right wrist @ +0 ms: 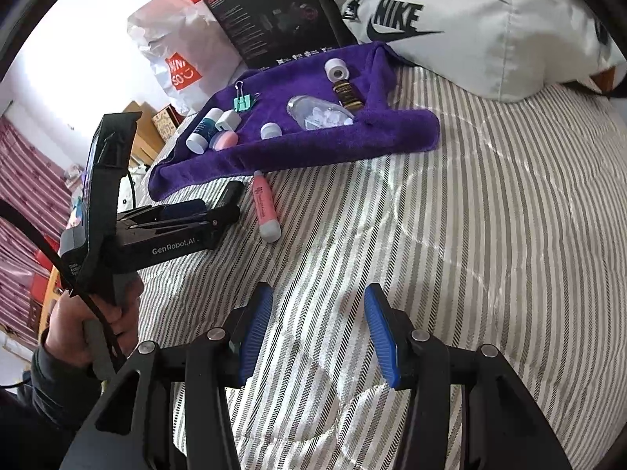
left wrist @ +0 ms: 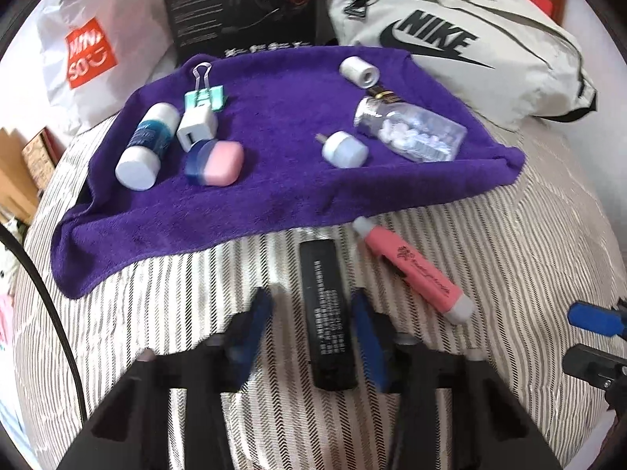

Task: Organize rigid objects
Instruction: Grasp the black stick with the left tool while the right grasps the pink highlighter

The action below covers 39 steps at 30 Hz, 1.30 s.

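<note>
A black slab-shaped device [left wrist: 327,313] lies on the striped bedding, between the blue pads of my left gripper [left wrist: 311,299]. The right pad [left wrist: 368,337] is close against it, while a strip of bedding shows by the left pad, so the jaws stand open around it. The picture is blurred. A pink highlighter [left wrist: 415,274] lies just to its right. On the purple towel [left wrist: 274,203] rest a white bottle [left wrist: 147,145], a green binder clip [left wrist: 205,96], a pink-and-blue case [left wrist: 215,162] and a clear bottle [left wrist: 415,131]. My right gripper [right wrist: 317,333] hovers open over bare bedding, holding nothing.
A grey Nike bag [left wrist: 450,39], a black box [left wrist: 243,4] and a white shopping bag [left wrist: 86,51] stand behind the towel. A white roll [left wrist: 358,70], a white plug [left wrist: 196,127] and a small white cap [left wrist: 345,149] also sit on the towel. A person's hand [right wrist: 90,325] holds the left gripper.
</note>
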Available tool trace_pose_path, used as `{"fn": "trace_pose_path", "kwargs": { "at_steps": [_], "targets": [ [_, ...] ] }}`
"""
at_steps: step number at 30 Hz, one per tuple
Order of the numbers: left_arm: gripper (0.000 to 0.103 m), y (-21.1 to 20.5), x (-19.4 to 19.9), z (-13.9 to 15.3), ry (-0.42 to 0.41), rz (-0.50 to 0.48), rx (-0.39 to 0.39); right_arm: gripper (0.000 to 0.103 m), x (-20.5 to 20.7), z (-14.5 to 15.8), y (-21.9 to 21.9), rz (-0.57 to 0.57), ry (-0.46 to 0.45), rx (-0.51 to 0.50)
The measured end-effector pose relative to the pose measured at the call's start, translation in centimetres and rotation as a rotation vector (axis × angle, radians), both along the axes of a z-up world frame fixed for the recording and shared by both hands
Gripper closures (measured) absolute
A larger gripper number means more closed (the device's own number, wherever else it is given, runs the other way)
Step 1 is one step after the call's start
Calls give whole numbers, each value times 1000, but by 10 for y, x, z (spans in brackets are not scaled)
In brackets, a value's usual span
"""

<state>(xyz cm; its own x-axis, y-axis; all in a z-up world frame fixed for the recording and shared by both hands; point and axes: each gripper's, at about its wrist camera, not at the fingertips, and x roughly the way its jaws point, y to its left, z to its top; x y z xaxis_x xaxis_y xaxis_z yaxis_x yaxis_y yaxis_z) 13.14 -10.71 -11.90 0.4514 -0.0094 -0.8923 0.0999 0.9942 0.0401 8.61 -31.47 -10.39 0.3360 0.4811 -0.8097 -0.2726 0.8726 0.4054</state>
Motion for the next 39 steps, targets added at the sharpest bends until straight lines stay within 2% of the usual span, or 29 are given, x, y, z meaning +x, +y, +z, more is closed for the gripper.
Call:
{"fn": "trace_pose_path", "kwargs": {
  "at_steps": [1, 3, 5, 10, 18, 27, 32, 34, 36, 39],
  "targets": [
    [81, -1, 2, 0, 0, -11, -8, 54, 1, 0, 1, 4, -1, -3],
    [81, -1, 3, 1, -1, -20, -9, 54, 3, -1, 4, 8, 1, -13],
    [82, 6, 1, 1, 5, -18, -46, 54, 4, -1, 7, 11, 6, -22],
    [82, 38, -10, 7, -18, 23, -69, 54, 8, 3, 20, 40, -17, -44],
    [82, 78, -25, 4, -26, 79, -88, 54, 37, 1, 72, 119, -77, -94],
    [81, 83, -27, 1, -20, 64, -108, 55, 63, -16, 119, 217, -129, -170],
    [81, 86, -27, 1, -16, 66, -136, 73, 61, -25, 136, 256, -209, -308],
    [81, 87, -28, 2, -18, 61, -140, 76, 60, -24, 138, 272, -222, -317],
    [81, 87, -28, 2, -19, 60, -143, 86, 61, -24, 138, 280, -217, -318],
    [81, 87, -29, 2, -23, 55, -145, 86, 62, -23, 139, 290, -194, -330]
  ]
}}
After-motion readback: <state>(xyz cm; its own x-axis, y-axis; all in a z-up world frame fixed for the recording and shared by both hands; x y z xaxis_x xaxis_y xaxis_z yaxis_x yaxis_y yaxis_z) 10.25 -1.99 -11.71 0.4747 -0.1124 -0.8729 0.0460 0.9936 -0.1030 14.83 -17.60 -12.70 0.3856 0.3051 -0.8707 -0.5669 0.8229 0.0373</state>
